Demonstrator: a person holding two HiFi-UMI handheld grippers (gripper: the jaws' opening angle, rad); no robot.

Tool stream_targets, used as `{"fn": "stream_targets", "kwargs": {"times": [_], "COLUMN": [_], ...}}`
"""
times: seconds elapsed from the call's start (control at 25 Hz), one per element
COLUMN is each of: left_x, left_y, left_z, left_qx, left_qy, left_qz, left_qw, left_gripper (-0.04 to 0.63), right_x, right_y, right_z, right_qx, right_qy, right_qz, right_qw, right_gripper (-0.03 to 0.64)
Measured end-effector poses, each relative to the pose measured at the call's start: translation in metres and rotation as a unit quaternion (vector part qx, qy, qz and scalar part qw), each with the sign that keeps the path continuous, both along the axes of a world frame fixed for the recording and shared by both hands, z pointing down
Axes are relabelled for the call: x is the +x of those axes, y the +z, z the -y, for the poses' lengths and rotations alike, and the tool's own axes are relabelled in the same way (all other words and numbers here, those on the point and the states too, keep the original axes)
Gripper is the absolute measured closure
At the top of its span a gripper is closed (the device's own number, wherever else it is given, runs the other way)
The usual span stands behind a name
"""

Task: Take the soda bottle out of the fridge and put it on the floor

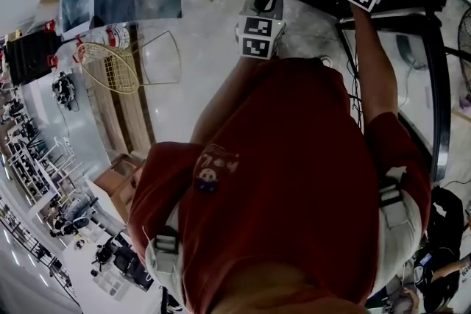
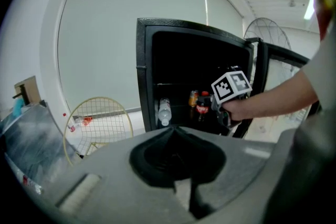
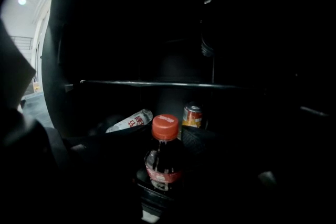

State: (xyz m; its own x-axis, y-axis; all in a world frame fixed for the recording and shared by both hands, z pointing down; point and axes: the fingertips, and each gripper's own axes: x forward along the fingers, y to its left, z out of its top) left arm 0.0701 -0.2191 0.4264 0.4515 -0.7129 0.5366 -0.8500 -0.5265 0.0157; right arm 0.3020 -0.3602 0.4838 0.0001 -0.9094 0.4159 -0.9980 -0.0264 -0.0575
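Where the right hand-held gripper [image 3: 161, 144] reaches into the dark fridge [image 2: 144, 76], its jaws stand partly spread around the soda bottle [image 3: 164, 162]. They appear closed against the dark body on both sides, below the red cap, so the grip reads as a pinch, though the gloom hides how firmly the pads bear on it. The bottle stands upright on a lower shelf under a horizontal shelf rail [image 3: 157, 83]. An orange can [image 3: 192, 115] is just behind it to the right, and a clear water bottle [image 3: 128, 121] is behind it to the left.

The left hand-held gripper [image 2: 176, 131] hangs outside the open fridge with its jaws pressed together on nothing.

The step in hand is judged to be securing the bottle for withdrawal; the task is at an early stage, with the bottle inside the fridge. To do it well:
- Hold the grip on the body, not the cap.
- Lift only enough to free the base.
- Draw the bottle straight back under the rail, clear of the can and the door frame.
- Lower it upright to the pale floor [image 1: 199, 40], and open the jaws only once the base sits flat.
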Motion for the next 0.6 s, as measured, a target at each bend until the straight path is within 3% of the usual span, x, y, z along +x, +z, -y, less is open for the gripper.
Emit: {"fn": "stream_targets", "kwargs": {"times": [0.6], "left_x": [0.007], "left_y": [-0.001], "left_z": [-0.002], "left_qx": [0.003], "left_qy": [0.007], "left_qz": [-0.008], "left_qw": [0.9999], "left_gripper": [0.596], "right_x": [-0.002], "right_y": [-0.004], "right_z": [-0.008], "right_qx": [0.003], "right_qy": [-0.010], "right_qz": [-0.010], "right_qw": [1.000], "right_gripper": [0.463]}}
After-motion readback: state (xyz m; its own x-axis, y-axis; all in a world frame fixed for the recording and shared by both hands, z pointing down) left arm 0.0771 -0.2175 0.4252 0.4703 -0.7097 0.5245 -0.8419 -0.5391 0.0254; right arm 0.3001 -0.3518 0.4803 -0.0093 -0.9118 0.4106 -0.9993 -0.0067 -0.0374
